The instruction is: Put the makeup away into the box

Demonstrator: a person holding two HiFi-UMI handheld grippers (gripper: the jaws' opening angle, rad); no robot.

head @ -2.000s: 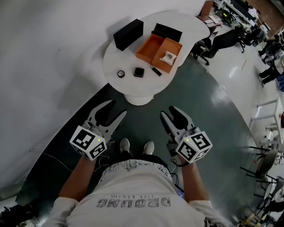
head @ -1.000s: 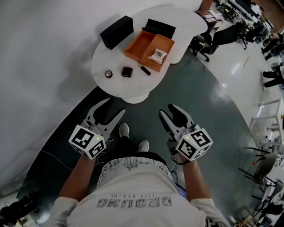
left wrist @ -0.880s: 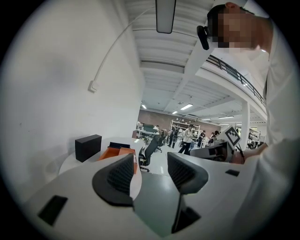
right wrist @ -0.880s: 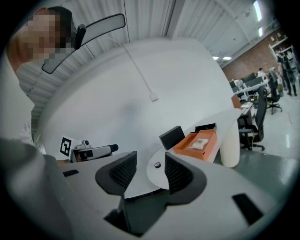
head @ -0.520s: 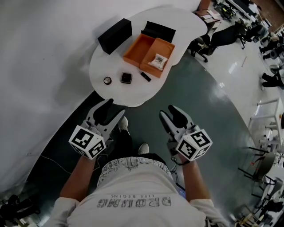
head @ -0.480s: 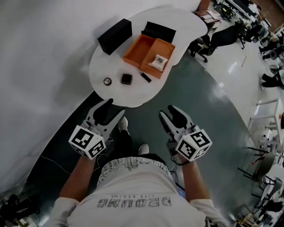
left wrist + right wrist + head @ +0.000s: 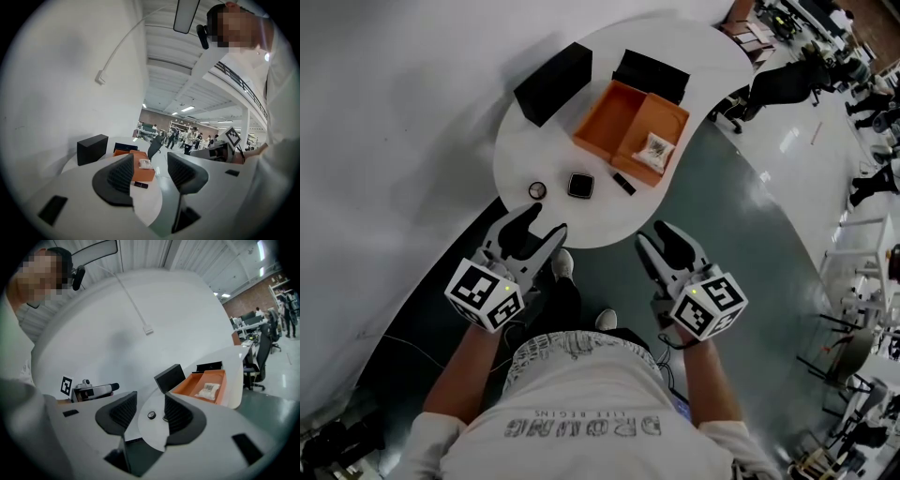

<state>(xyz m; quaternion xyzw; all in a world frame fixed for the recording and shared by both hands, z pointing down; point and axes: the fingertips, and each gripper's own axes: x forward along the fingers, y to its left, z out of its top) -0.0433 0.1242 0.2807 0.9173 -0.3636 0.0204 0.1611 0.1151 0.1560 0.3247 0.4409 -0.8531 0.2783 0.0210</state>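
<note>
On the white table (image 7: 520,150) lie a round compact (image 7: 537,190), a square black compact (image 7: 580,185) and a black lipstick tube (image 7: 624,183). Behind them stands the open orange box (image 7: 614,112), with a white packet (image 7: 656,147) in its right compartment. My left gripper (image 7: 542,223) is open and empty, its tips at the table's near edge below the round compact. My right gripper (image 7: 656,236) is open and empty, short of the edge over the floor. The right gripper view shows the round compact (image 7: 151,415) between the jaws, far off. The left gripper view shows the orange box (image 7: 146,173) and tube (image 7: 139,184).
A black box (image 7: 551,83) and a black lid (image 7: 651,75) sit at the back of the table. The white wall (image 7: 384,141) runs along the left. Office chairs (image 7: 769,80) and desks stand at the upper right. My shoes (image 7: 563,266) are on the dark floor.
I have walked toward the table, which now sits nearer in the head view. Both grippers have come forward with me, and the left one's tips have reached the table's edge. Both stay open.
</note>
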